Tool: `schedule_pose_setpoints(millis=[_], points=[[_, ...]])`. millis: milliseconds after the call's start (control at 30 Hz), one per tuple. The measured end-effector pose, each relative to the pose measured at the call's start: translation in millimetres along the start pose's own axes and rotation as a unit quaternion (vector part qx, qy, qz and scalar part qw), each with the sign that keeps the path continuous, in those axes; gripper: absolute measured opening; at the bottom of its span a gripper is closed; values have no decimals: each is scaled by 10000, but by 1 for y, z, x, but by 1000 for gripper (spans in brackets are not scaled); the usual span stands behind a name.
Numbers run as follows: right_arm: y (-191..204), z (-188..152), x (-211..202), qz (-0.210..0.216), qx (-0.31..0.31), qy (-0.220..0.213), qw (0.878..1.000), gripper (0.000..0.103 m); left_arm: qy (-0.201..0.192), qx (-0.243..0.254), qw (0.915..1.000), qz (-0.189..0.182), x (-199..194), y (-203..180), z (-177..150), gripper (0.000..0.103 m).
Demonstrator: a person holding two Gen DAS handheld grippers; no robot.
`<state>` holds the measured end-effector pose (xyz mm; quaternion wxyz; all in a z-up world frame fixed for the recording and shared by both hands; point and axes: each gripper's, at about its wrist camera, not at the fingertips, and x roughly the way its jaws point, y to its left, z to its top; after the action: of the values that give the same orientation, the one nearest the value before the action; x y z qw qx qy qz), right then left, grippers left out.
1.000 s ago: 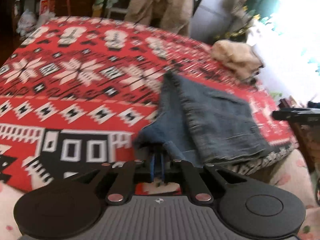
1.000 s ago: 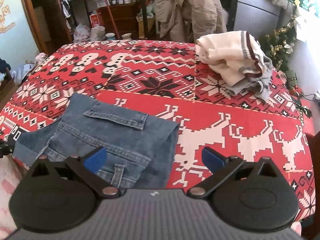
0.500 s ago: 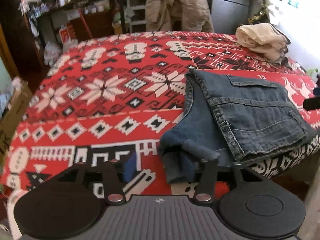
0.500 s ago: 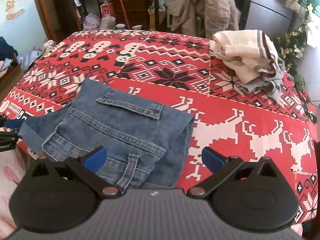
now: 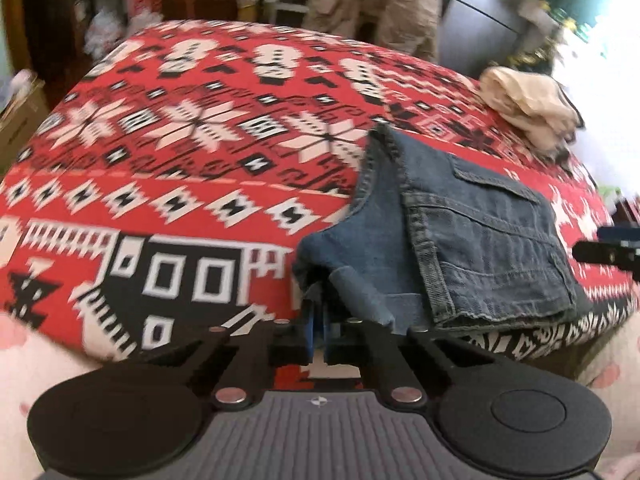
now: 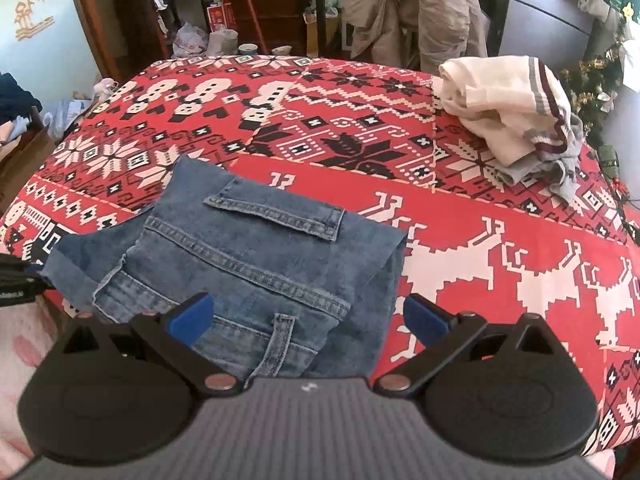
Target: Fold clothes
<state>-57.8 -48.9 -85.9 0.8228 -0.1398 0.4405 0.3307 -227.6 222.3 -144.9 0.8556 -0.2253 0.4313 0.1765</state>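
Folded blue jeans (image 5: 480,240) (image 6: 260,256) lie near the front edge of a red patterned cloth (image 5: 180,184) (image 6: 500,240). My left gripper (image 5: 317,326) is shut, its blue pads pinching the rolled leg hem at the jeans' near left corner. In the right wrist view it shows as a black piece (image 6: 16,284) at the left edge, beside that hem. My right gripper (image 6: 307,317) is open and wide, hovering over the waistband and belt loop with nothing between its fingers. Its fingertips (image 5: 608,246) show at the right edge of the left wrist view.
A crumpled cream garment with dark stripes (image 6: 512,112) (image 5: 528,112) lies at the far right of the cloth. A beige jacket (image 6: 412,4) hangs on a chair behind the table. Cluttered shelves and bags (image 6: 208,40) stand at the back, and a box of clothes (image 6: 16,136) on the left.
Half a second ago the left gripper's jaws stood apart around the hem; now they are shut on it again. The right gripper stays open and has drifted slightly over the jeans.
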Motion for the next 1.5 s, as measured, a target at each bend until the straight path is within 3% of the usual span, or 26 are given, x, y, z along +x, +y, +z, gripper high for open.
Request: schedule_pose_setpoints(millis=[133,233,367,467,633,733,800,867,1000,1300,1367,1433,1500], points=[[1,-1,2,7,-1,26,10000,102,80,-760,9968,-250,-3,18,-7,4],[2,-1,3,-1,-4,43,10000,102,207,-1410,9879,-614,-1,40,-10,5],[-3,-2,3,-29,66,44,10000,102,327,-1492,9871,-477,-8,53,-9,1],[-8,-4,0,-26,201,-16,9998,102,208,-1502,9877,-373,-22,65,-11,2],[-15,-8,-2,-40,353,-33,9994,102,-244,-1790,9744,-1335,-36,72,5,5],[-15,-9,-2,-34,387,-35,9992,102,-273,-1680,9695,-1763,-24,59,19,5],[-14,-10,-4,-30,384,-58,9992,102,-110,-1578,9719,-1741,-9,52,24,5],[-13,-9,-6,-25,369,-94,9993,102,47,-1432,9789,-1460,3,49,22,5],[-10,-11,-9,-54,305,-142,9994,102,186,-1505,9819,-1136,13,62,7,3],[-21,-17,-6,-124,486,-2,9987,102,83,-1242,9887,-835,-2,63,6,6],[-24,-19,-9,-149,520,-92,9985,102,16,-1225,9881,-932,-8,63,11,9],[-27,-22,-14,-236,564,-224,9979,102,-95,-1088,9899,-905,-14,58,17,26],[-29,-25,-16,-375,575,-306,9972,102,-201,-873,9926,-816,-19,52,23,28]])
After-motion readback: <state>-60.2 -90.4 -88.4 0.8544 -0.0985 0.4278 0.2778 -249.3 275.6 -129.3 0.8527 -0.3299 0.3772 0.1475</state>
